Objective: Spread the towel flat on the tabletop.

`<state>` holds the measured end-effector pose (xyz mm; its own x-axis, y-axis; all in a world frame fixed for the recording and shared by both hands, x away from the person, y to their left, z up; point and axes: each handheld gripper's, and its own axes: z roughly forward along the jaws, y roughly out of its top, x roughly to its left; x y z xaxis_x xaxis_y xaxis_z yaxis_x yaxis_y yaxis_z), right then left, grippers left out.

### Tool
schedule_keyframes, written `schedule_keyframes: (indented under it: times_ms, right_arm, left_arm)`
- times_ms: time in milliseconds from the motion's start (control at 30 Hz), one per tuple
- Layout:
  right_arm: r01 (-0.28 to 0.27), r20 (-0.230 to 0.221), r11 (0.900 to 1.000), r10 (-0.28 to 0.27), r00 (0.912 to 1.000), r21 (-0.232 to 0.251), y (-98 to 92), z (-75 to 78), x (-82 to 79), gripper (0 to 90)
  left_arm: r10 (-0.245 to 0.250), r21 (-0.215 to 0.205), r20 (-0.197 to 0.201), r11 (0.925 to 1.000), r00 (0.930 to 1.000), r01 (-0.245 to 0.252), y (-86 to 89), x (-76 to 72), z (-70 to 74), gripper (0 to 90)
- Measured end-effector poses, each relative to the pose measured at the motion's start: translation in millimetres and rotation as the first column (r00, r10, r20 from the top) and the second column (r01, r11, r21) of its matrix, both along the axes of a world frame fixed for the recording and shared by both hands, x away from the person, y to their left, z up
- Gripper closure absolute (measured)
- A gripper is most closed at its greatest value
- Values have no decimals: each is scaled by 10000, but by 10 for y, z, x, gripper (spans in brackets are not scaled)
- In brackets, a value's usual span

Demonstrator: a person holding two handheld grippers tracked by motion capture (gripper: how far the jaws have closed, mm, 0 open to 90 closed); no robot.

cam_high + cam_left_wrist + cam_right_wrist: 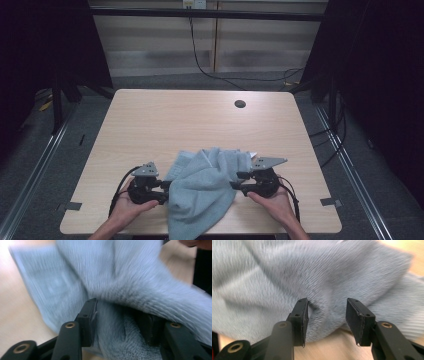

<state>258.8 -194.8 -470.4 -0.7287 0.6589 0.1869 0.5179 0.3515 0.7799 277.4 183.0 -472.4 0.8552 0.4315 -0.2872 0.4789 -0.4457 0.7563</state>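
The light wooden rectangular table (200, 120) carries a crumpled grey-blue terry towel (205, 187) at the middle of its near edge, with one end hanging over that edge. The towel is bunched into a ridge between the two hands.

The left claw (164, 191) sits at the towel's left flank. In the left gripper view its jaws stand about half apart with a thick fold of towel (130, 322) packed between them; the far jaw is buried in pile, so whether the pads press is uncertain, though a grip looks likely.

The right claw (236, 181) sits at the right flank. In the right gripper view its jaws stand about half apart, with cloth (324, 290) behind the gap and nothing clamped.

Judged step: regrasping the towel to spread or fold it. The next move calls for the right claw to advance onto an edge or corner, then close.
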Motion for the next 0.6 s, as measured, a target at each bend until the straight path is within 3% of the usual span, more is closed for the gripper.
schedule_keyframes:
  times_ms: [33,133,167,233,267,300,333,367,400,433,467,500,600]
  right_arm:
    - [0,0,10000,0,10000,0,0,0,0,521]
    - [360,265,9990,-367,9990,268,-13,106,119,521]
    - [438,477,9977,-463,9978,515,29,185,249,522]
    - [478,605,9971,-514,9968,597,106,261,418,523]
    - [478,605,9971,-514,9968,597,106,261,418,523]
    - [499,688,9963,-547,9961,700,150,294,507,523]
    - [447,537,9956,-492,9973,819,251,325,700,522]
    - [447,537,9956,-492,9973,819,251,325,700,522]
    - [474,500,9965,-509,9975,684,306,311,789,522]
    - [533,206,9984,-537,9983,185,405,214,943,520]
    - [533,206,9984,-537,9983,185,405,214,943,520]
    - [693,-278,9971,-702,9971,-324,468,68,1037,505]
    - [1036,-653,9916,-1087,9919,-774,470,-122,1041,467]
  left_arm:
    - [83,-274,47,9996,10000,-82,26,33,63,526]
    - [417,-429,318,9983,9986,-403,10,198,162,537]
    - [544,-291,356,9982,9979,-533,-70,335,177,538]
    - [624,-405,340,9973,9975,-610,-106,410,177,537]
    - [691,-525,142,9963,9975,-683,-144,485,169,537]
    - [810,-646,19,9946,9967,-807,-176,546,146,537]
    - [904,-674,-148,9936,9958,-912,-208,599,110,537]
    - [1049,-671,-218,9921,9942,-1061,-233,636,65,537]
    - [1168,-663,-347,9907,9925,-1189,-244,662,17,538]
    - [1253,-569,-473,9901,9910,-1279,-248,667,-24,536]
    - [1113,-411,-486,9927,9926,-1134,-243,651,-46,536]
    - [849,-370,-368,9956,9957,-863,-196,590,-48,526]
    - [753,-157,-462,9970,9961,-761,-96,523,-52,497]
